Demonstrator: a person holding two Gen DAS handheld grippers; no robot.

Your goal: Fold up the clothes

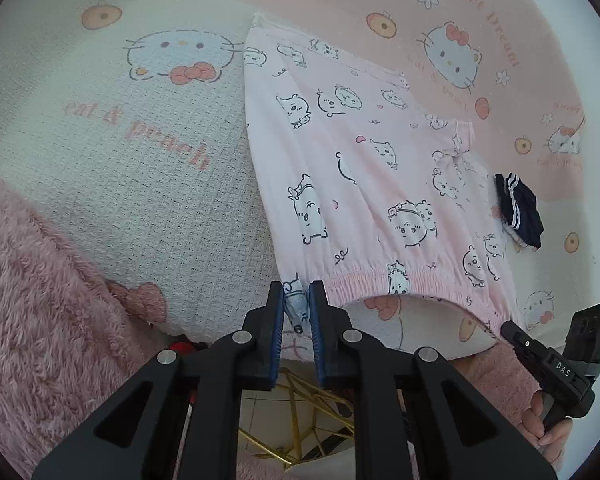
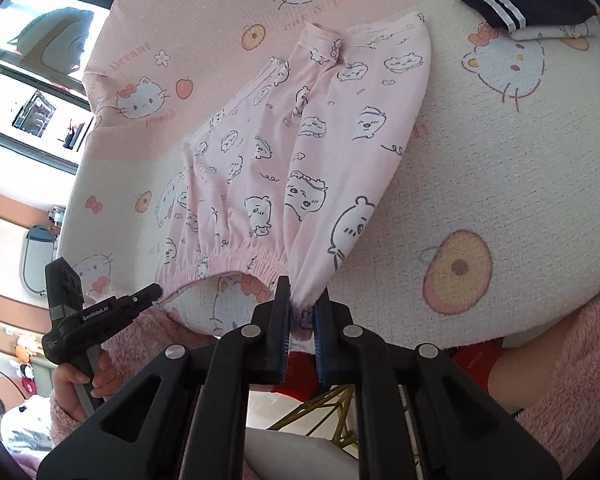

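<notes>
Pink pyjama trousers (image 1: 364, 168) with cartoon animal prints lie spread on a round table, waistband toward me. My left gripper (image 1: 298, 304) is shut on the left corner of the elastic waistband at the table's near edge. My right gripper (image 2: 302, 306) is shut on the other waistband corner, and the trousers (image 2: 300, 148) stretch away from it. The right gripper also shows at the lower right of the left wrist view (image 1: 508, 326), and the left gripper shows at the lower left of the right wrist view (image 2: 156, 292).
The table wears a pink and white cat-print cloth (image 1: 140, 128). A folded dark navy garment with white stripes (image 1: 520, 210) sits beyond the trousers, also in the right wrist view (image 2: 524, 4). Fluffy pink sleeves (image 1: 36, 288) flank the grippers. A gold wire stand (image 1: 300, 420) is below.
</notes>
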